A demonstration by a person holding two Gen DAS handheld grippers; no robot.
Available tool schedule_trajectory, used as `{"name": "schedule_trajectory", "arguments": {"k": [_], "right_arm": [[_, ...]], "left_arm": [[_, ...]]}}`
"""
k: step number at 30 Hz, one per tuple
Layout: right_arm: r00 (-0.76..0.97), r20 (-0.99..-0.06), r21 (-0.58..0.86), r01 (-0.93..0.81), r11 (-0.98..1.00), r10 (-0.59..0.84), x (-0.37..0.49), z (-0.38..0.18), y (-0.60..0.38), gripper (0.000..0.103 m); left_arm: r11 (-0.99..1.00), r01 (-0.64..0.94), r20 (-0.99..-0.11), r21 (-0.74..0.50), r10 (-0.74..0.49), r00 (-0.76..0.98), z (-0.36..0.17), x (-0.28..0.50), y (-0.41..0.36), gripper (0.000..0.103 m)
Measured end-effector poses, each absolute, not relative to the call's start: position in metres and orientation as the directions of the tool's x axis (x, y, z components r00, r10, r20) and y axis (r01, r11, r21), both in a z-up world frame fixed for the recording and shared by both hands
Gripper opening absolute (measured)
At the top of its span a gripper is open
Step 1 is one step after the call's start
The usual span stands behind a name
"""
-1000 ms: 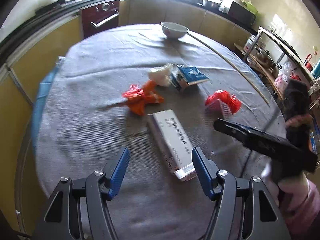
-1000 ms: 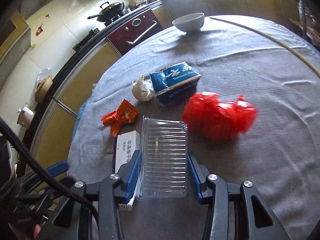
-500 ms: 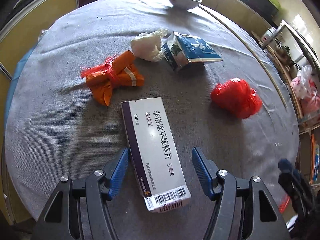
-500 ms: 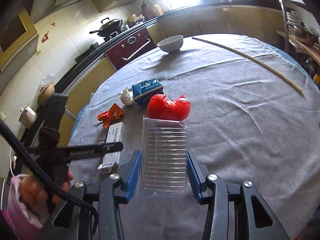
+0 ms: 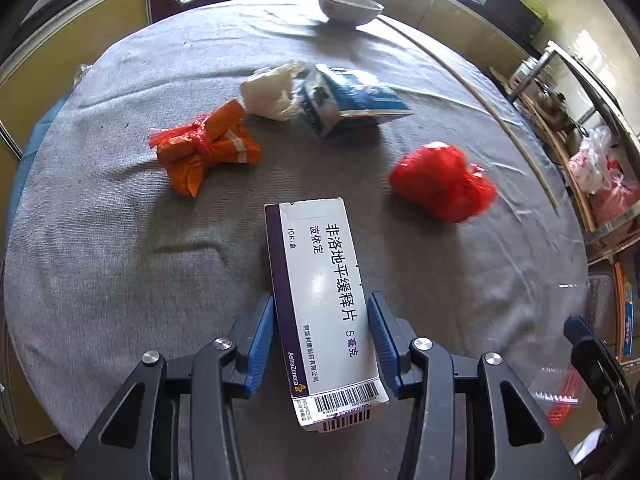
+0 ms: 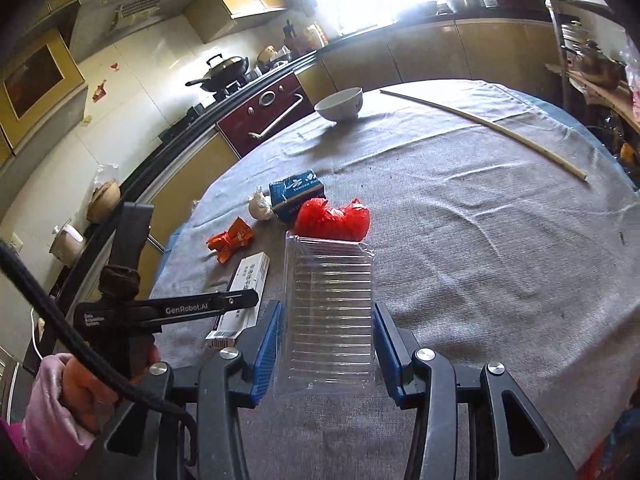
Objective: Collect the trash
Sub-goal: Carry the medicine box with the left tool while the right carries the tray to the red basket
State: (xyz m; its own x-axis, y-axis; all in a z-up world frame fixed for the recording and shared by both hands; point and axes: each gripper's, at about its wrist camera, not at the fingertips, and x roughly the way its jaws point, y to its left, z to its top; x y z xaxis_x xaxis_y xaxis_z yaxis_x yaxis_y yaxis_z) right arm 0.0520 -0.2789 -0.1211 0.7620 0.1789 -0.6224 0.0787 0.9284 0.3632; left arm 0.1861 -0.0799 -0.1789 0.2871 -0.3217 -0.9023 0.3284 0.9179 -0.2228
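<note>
A white and purple medicine box (image 5: 320,300) lies on the grey tablecloth (image 5: 100,260). My left gripper (image 5: 320,344) straddles its near half, jaws closing, and both blue pads touch the box's long sides. My right gripper (image 6: 326,344) is shut on a clear ribbed plastic tray (image 6: 330,308), held above the table's near edge. Farther out lie an orange wrapper (image 5: 204,148), a white crumpled wad (image 5: 268,92), a torn blue carton (image 5: 352,100) and a red plastic bag (image 5: 440,184).
A white bowl (image 5: 348,4) stands at the far edge, and a long thin stick (image 5: 500,120) lies across the right side. Kitchen counters, a dark red oven (image 6: 272,116) and a cluttered shelf (image 5: 592,168) ring the round table. A hand (image 6: 80,392) in a pink sleeve holds the left gripper.
My left gripper came forward and down over the medicine box, and its jaws narrowed onto the box's sides. The right gripper drew back from the red bag, still gripping the clear tray.
</note>
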Motion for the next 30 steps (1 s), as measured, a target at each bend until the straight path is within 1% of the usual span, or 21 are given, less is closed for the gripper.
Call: {"name": "schedule_trajectory", "arguments": {"k": [6, 15, 22, 30], "right_arm": [[0.783, -0.601, 0.367, 0.094, 0.925, 0.160, 0.031, -0.116, -0.287, 0.048], [0.818, -0.563, 0.384, 0.130, 0.914, 0.120, -0.005, -0.106, -0.308, 0.048], [0.843, -0.534, 0.400, 0.178, 0.899, 0.070, -0.037, -0.099, -0.332, 0.048], [0.857, -0.515, 0.414, 0.234, 0.879, 0.014, -0.067, -0.096, -0.358, 0.048]], "left_arm": [[0.907, 0.373, -0.887, -0.196, -0.326, 0.326, -0.155, 0.162, -0.089, 0.048], [0.866, 0.480, -0.850, -0.141, -0.355, 0.391, -0.118, 0.126, -0.117, 0.048], [0.833, 0.551, -0.819, -0.058, -0.355, 0.450, -0.095, 0.103, -0.150, 0.048], [0.784, 0.620, -0.796, 0.027, -0.359, 0.488, -0.081, 0.079, -0.185, 0.048]]}}
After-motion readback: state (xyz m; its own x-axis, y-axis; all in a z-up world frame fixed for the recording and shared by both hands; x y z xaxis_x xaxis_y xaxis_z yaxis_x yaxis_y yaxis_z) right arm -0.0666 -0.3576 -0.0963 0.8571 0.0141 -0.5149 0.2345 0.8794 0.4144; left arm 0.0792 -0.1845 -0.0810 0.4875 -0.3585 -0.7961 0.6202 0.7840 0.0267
